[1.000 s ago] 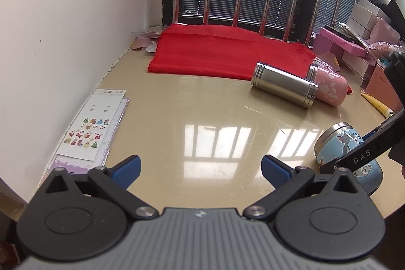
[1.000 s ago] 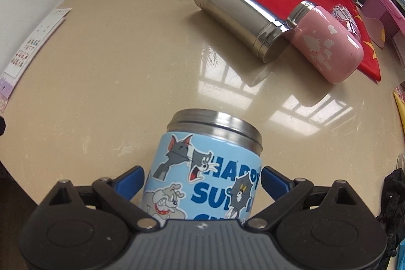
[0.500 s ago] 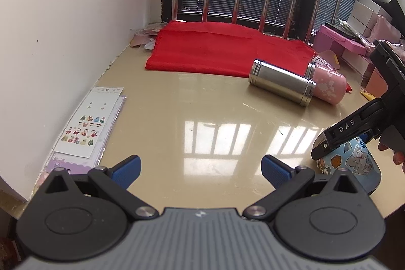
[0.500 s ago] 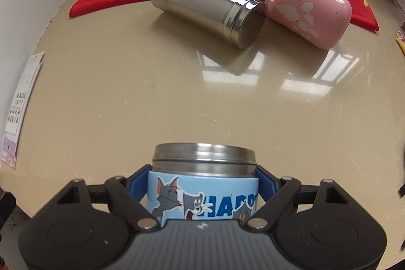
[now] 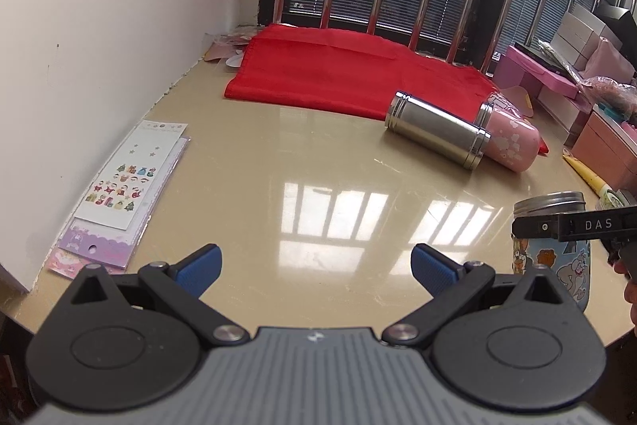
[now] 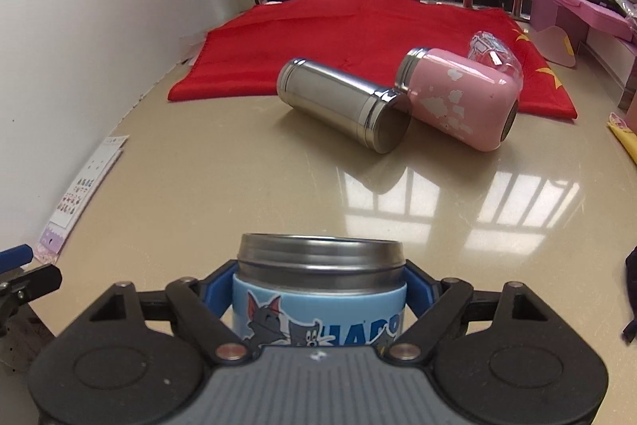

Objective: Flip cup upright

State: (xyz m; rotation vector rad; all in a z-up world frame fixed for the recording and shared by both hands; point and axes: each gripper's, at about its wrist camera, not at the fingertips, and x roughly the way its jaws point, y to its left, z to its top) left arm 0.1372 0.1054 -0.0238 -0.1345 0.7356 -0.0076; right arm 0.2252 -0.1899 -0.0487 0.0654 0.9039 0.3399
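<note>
The blue cartoon cup [image 6: 318, 297] with a steel rim stands upright on the beige table, and my right gripper [image 6: 318, 287] is shut on its sides. In the left wrist view the cup [image 5: 551, 249] stands at the right edge with the right gripper's finger across it. A steel cup [image 6: 342, 104] and a pink cup [image 6: 458, 98] lie on their sides farther back, touching. My left gripper [image 5: 316, 265] is open and empty over the table's front.
A red cloth [image 5: 350, 70] lies at the back by the window bars. Sticker sheets [image 5: 123, 186] lie along the white wall on the left. Pink boxes [image 5: 557, 82] stand at the right. A yellow item [image 5: 585, 174] lies near the right edge.
The right gripper closed on the blue cup and turned it from lying on its side to standing upright. The left gripper stayed open and shifted little.
</note>
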